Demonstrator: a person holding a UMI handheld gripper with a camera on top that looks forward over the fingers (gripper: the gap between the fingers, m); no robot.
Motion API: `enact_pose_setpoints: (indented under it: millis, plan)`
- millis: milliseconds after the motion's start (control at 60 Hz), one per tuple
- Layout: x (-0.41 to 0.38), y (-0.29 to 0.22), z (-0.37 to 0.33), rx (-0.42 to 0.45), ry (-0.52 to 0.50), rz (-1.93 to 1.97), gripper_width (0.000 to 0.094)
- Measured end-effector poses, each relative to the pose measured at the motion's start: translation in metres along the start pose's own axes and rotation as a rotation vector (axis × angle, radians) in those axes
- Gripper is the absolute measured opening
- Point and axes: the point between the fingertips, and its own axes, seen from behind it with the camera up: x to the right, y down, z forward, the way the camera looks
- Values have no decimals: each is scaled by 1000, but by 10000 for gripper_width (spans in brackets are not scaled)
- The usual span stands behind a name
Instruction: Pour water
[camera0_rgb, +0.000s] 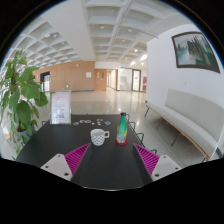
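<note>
In the lower middle of the frame lies a dark, matte black tabletop (75, 150), and on it, just above centre-bottom, stand the two things for pouring. A small white ceramic cup with a dark pattern on its side (99, 136) sits a little left of the frame's centre line. Just beside it to the right, not touching, a slim upright bottle with a green top and red lower body (122, 129) rises taller than the cup. Both stand beyond the gripper (109, 160), whose two fingers are spread wide apart at the bottom of the frame, magenta pads (76, 156) facing inward, with nothing held between them; the cup and bottle appear in the open gap ahead.

At the far left edge of the tabletop stands a white upright sign card (61, 107). A leafy green potted plant (17, 95) fills the left of the frame. At the right, a long white bench (190, 115) runs along a wall under a framed picture (194, 49).
</note>
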Motion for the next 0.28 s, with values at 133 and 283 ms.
enact_pose_setpoints:
  millis: [133,283]
  plan:
    - [3,7,-5,-12,16,-17,856]
    - [-9,24,-8,-50,-5,8,858]
